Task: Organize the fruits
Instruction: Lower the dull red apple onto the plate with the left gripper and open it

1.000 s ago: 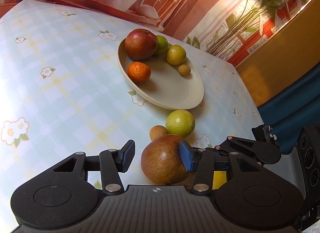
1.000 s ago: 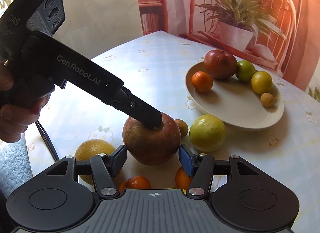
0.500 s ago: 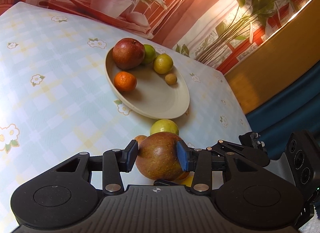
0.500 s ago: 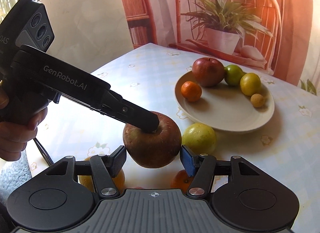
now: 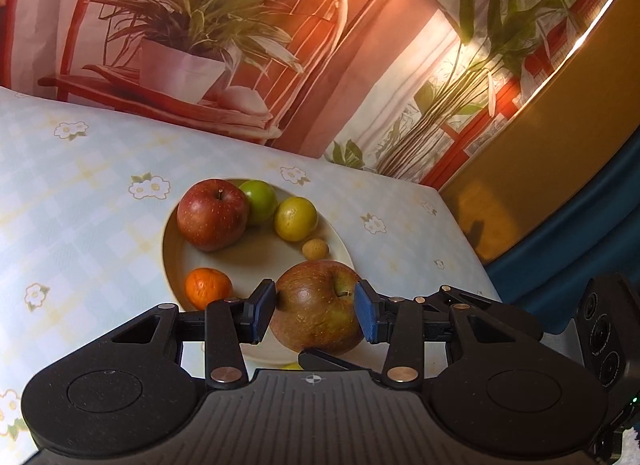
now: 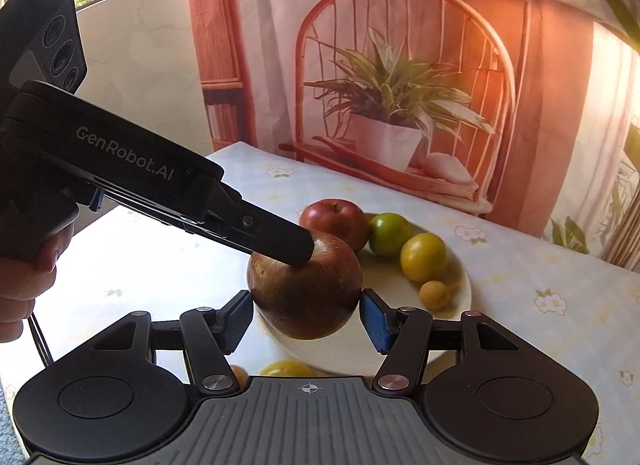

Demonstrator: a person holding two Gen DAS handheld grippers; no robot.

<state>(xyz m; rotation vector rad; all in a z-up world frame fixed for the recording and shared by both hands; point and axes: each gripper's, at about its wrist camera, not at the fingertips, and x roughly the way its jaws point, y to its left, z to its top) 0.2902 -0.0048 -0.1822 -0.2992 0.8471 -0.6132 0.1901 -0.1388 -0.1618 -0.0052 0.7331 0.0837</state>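
Note:
My left gripper [image 5: 316, 315] is shut on a brownish-red apple [image 5: 318, 315] and holds it in the air above the near rim of the cream plate [image 5: 172, 261]. On the plate lie a red apple [image 5: 212, 214], a green fruit [image 5: 260, 201], a yellow fruit [image 5: 295, 219], a small tan fruit [image 5: 315, 248] and an orange [image 5: 208, 286]. In the right wrist view the held apple [image 6: 306, 289] hangs between the open jaws of my right gripper [image 6: 306, 317], which do not clasp it; a finger of the left gripper [image 6: 276, 239] lies across its top.
A yellow fruit [image 6: 286, 368] and a small orange one [image 6: 239, 375] lie on the flowered tablecloth [image 5: 80, 201] below the right gripper. A printed backdrop with a potted plant [image 5: 192, 49] stands behind the table. The table's right edge [image 5: 464, 233] is near the plate.
My left gripper closed on the apple, lifted it off the table and carried it forward over the plate's near rim. The right gripper followed, still open.

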